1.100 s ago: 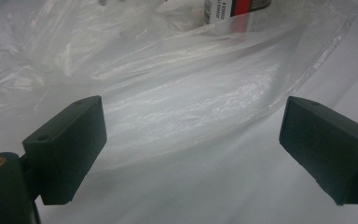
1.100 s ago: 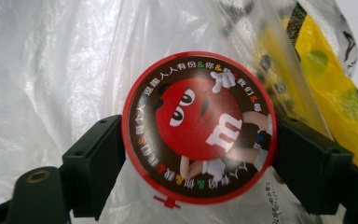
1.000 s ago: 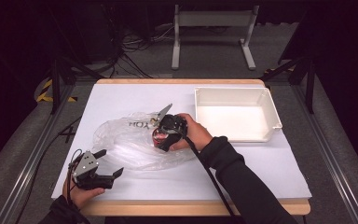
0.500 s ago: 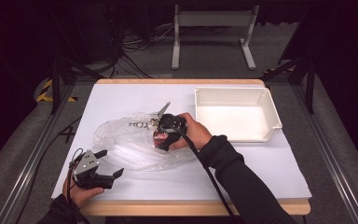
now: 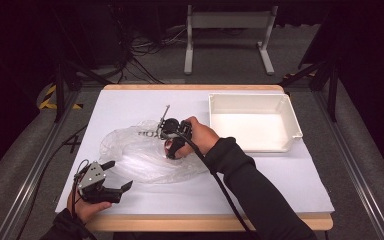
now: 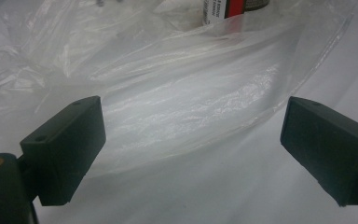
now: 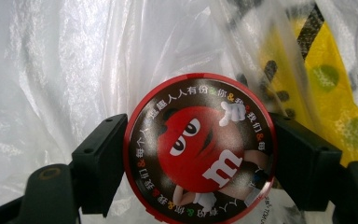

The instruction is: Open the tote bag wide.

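A round red-rimmed candy container (image 7: 199,148) with a red cartoon face on its lid sits between the jaws of my right gripper (image 7: 199,158), which is shut on it. In the high view my right gripper (image 5: 172,141) holds it at the mouth of a clear plastic bag (image 5: 140,155) lying on the white table. A yellow packet (image 7: 326,88) shows through the bag behind the container. My left gripper (image 5: 115,176) rests open near the table's front left corner, its jaws wide apart in front of the bag's edge (image 6: 186,112).
A white rectangular tray (image 5: 252,122) stands at the back right of the table (image 5: 280,175). A thin metal tool (image 5: 164,114) lies just beyond the bag. Dark cables and a metal stand lie on the floor behind the table.
My right gripper with the container has shifted slightly at the bag's mouth. The left gripper stays in place.
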A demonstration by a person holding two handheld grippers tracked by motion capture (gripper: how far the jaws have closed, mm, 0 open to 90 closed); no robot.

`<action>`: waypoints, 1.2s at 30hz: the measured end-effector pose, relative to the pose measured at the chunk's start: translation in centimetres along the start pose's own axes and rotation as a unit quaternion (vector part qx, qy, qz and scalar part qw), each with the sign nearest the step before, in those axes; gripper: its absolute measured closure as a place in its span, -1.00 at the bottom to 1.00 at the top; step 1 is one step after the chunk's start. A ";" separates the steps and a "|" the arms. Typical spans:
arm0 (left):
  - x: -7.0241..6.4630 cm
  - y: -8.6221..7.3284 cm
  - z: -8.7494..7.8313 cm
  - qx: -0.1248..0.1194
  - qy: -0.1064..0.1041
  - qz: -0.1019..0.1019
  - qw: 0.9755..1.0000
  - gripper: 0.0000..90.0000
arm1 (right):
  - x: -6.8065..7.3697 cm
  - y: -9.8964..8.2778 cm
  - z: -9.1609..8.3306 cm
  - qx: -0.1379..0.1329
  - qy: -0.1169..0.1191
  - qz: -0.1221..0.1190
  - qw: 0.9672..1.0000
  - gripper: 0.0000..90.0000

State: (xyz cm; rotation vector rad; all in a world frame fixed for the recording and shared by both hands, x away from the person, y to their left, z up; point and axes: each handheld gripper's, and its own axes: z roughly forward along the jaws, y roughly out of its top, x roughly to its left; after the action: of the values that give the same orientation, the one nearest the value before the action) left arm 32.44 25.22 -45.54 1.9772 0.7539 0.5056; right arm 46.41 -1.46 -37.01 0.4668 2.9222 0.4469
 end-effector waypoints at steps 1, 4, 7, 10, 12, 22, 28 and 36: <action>0.0 0.0 0.0 -0.001 0.001 0.000 1.000 -0.84 | 0.0 0.0 0.0 0.001 0.001 0.000 1.000 -0.45; -0.1 0.0 0.0 0.000 0.004 0.001 1.000 -0.84 | -0.2 -0.1 0.3 0.018 0.007 0.010 1.000 -0.51; -0.1 0.0 0.0 0.000 0.005 0.002 1.000 -0.84 | -0.4 -0.2 0.7 0.022 0.011 0.009 1.000 -0.49; -0.1 0.0 0.0 0.001 0.004 -0.001 1.000 -0.84 | -0.6 -0.4 0.8 0.024 0.025 0.013 0.999 -0.45; -0.1 0.0 0.1 0.002 0.005 0.002 1.000 -0.84 | -0.6 -0.3 0.8 0.027 0.026 0.013 0.999 -0.45; 0.0 0.0 0.1 0.004 0.005 -0.001 1.000 -0.84 | -0.8 -0.8 -0.7 0.002 0.018 0.019 1.000 -0.44; 0.0 0.0 0.1 0.004 0.003 -0.002 1.000 -0.84 | -0.7 -1.1 -2.0 -0.011 0.011 0.010 1.000 -0.44; 0.0 0.0 0.1 0.004 0.004 -0.001 1.000 -0.84 | -0.4 -1.1 -3.0 -0.030 0.002 0.004 1.000 -0.44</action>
State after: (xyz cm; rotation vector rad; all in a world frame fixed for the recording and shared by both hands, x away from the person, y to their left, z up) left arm 32.53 25.14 -45.61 1.9831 0.7639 0.5097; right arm 45.88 -3.41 -34.47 0.4714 2.9021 0.5353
